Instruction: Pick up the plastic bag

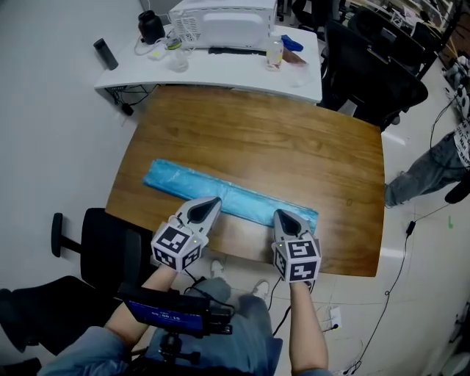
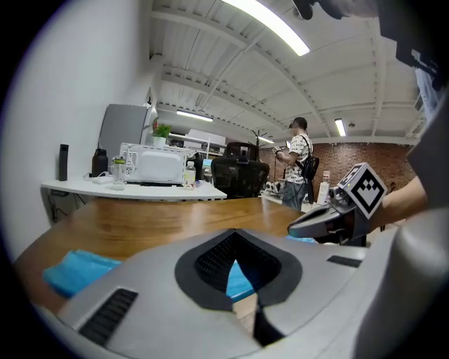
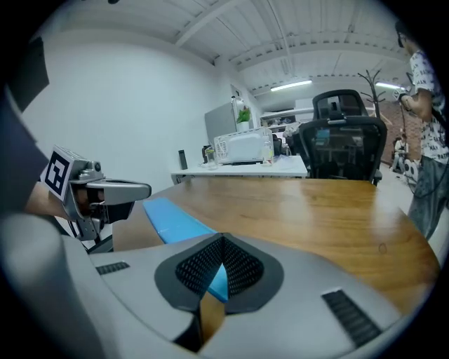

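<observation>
A long, flat blue plastic bag (image 1: 228, 194) lies across the near part of the wooden table (image 1: 279, 139). My left gripper (image 1: 211, 201) reaches over the bag's near edge at its middle, jaws together. My right gripper (image 1: 282, 214) does the same near the bag's right end, also shut. In the left gripper view the jaws (image 2: 235, 233) meet at their tips, with the blue bag (image 2: 74, 270) showing below and to the left. In the right gripper view the closed tips (image 3: 224, 237) sit over the bag (image 3: 175, 214). The bag stays flat; I see no plastic pinched between either pair of tips.
A white desk (image 1: 213, 70) behind the table carries a white appliance (image 1: 224, 22), a bottle (image 1: 275, 53) and small items. Black office chairs (image 1: 371, 70) stand at the back right, and another black chair (image 1: 103, 242) at the near left. A person (image 1: 437, 165) stands to the right.
</observation>
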Action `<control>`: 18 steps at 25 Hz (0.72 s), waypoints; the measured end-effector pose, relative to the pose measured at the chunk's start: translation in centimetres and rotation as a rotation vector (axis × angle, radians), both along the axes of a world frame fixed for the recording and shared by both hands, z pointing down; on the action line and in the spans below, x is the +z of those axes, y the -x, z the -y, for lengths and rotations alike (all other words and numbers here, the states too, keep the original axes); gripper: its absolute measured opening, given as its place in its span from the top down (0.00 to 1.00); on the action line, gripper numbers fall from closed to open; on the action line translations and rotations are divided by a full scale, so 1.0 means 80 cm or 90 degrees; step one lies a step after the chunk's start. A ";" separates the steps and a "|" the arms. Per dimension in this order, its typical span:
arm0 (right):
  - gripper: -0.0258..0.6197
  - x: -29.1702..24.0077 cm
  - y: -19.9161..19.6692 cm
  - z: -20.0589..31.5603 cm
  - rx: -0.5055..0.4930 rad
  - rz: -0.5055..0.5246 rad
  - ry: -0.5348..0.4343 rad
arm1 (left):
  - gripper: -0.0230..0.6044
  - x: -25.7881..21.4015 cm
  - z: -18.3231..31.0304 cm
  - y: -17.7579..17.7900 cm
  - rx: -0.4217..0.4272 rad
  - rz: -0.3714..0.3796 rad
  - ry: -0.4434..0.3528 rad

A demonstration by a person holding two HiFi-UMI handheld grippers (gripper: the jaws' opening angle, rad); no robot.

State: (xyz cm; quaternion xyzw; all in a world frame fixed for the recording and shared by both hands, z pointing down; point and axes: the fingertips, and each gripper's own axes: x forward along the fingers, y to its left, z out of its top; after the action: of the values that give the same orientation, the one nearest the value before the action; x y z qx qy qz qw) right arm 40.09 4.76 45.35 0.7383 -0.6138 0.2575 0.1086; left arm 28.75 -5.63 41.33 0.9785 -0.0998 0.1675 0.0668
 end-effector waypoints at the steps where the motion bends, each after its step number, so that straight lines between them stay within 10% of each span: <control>1: 0.96 0.004 0.001 0.004 0.006 0.001 0.005 | 0.95 0.006 0.012 0.007 -0.004 0.012 0.002; 18: 0.96 0.061 -0.012 0.017 0.042 -0.054 0.132 | 0.95 0.120 0.201 0.100 -0.061 0.315 0.049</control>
State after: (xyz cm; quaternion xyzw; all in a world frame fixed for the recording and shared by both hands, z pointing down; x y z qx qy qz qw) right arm 41.01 3.43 50.20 0.7531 -0.5542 0.2918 0.2015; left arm 20.71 -21.67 50.90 0.8986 -0.1527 0.4025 0.0851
